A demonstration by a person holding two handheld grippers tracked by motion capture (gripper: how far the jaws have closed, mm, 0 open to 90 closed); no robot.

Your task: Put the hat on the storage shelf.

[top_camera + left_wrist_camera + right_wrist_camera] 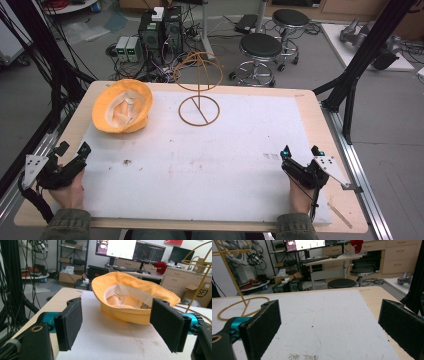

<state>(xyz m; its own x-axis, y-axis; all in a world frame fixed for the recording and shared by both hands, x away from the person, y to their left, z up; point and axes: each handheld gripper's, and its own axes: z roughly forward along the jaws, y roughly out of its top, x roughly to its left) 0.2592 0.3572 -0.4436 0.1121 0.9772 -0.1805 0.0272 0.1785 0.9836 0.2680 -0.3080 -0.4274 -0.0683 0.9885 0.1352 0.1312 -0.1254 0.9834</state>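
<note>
**Both grippers held wide open at the near edge, nothing between the jaws**

At the near left corner of the desk (310, 107), the person's left hand (70, 192) holds the left gripper (74, 149). Its jaws stand wide apart with bare white mat (200, 165) between them, and they touch nothing. In the left gripper view the gap between its two black pads (68, 323) frames the hat beyond, which lies well clear of them.

At the near right, the right hand (300, 196) holds the right gripper (301, 150), which is spread just as widely and carries nothing. The right gripper view shows empty mat between its jaws, with a few dark specks on the surface.

Farther across the desk lie two things. One yellow bucket hat (122, 106) rests upside down at the far left of the mat, its pale lining facing up. One thin wire hat stand (199, 85) is upright just right of the hat near the far edge, with a round ring base on the mat and a looped dome above.

Beyond the desk, on the floor, stand two black round stools (261, 47) and a cluster of computer towers (160, 30) with cables.
</note>
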